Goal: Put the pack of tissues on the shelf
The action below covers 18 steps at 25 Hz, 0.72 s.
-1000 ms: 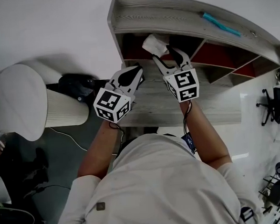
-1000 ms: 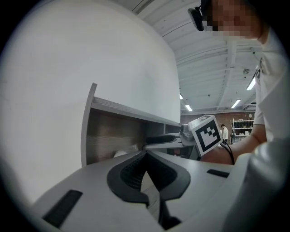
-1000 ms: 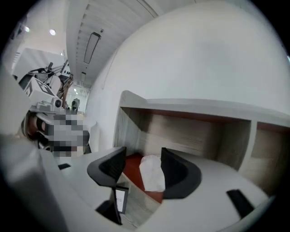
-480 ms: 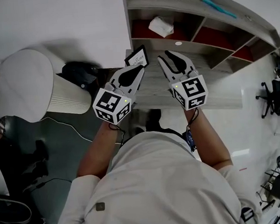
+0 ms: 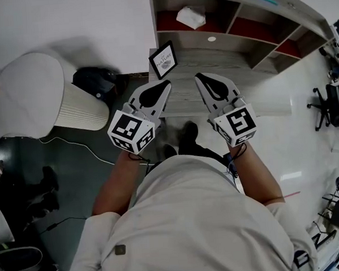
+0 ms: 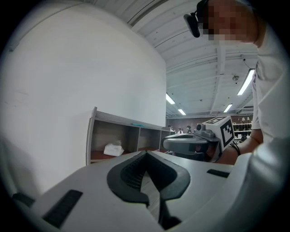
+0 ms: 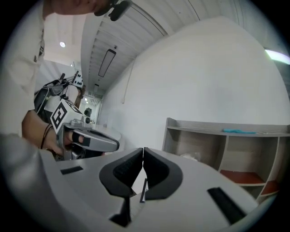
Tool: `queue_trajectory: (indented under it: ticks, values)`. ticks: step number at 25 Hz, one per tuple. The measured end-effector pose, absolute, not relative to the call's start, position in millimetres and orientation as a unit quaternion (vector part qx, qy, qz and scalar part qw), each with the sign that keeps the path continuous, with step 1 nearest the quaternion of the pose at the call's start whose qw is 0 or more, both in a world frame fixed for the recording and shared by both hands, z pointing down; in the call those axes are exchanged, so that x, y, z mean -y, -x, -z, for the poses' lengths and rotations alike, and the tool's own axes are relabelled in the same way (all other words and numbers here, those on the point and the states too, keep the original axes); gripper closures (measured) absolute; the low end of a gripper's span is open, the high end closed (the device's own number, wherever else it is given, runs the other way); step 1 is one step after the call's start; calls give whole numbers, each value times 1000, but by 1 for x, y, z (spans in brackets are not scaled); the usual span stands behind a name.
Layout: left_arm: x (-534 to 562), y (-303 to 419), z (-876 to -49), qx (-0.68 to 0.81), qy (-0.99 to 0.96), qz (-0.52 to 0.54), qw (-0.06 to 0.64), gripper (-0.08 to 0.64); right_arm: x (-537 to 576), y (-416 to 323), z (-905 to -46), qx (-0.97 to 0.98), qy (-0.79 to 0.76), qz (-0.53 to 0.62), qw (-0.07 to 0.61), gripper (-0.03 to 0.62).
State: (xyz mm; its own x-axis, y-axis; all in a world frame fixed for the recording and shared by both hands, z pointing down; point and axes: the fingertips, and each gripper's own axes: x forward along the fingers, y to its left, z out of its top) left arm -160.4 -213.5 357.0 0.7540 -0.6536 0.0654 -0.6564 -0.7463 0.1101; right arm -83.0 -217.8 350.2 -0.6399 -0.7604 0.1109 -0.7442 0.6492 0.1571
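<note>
Crumpled white pack of tissues [image 5: 191, 17] in shelf [image 5: 235, 17], left tool [image 5: 165, 83] clenched, right tool [image 5: 201, 76] clenched

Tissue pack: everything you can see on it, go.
The tissue pack is white, soft-looking and a bit crumpled, apparently in a thin wrapper. It lies flat and slightly skewed on the red floor of the shelf's leftmost compartment. Only the shelf touches it, and nothing rests on it. Any print is too small to read.

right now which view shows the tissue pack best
Head view: the tissue pack lies whole on the shelf, leftmost compartment. Left gripper view shows it smaller, side-on; right gripper view shows only a partly hidden sliver.
</note>
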Motion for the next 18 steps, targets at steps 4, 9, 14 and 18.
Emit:
queue_trajectory:
  ticks: [4,9,14,18]
  values:
    - [201,161,-360,354,-933,-12,63,545,199,79,-344,907,-410,62,77,571]
    - [184,150,-362,364,-929,-13,70,544,184,70,-334,914,-396,64,66,571]
    - [163,123,-364,383,-921,-14,71,545,162,40,-334,916,-388,61,80,572]
    - [139,90,-366,392,-916,-18,76,545,138,-2,-340,920,-378,70,82,572]
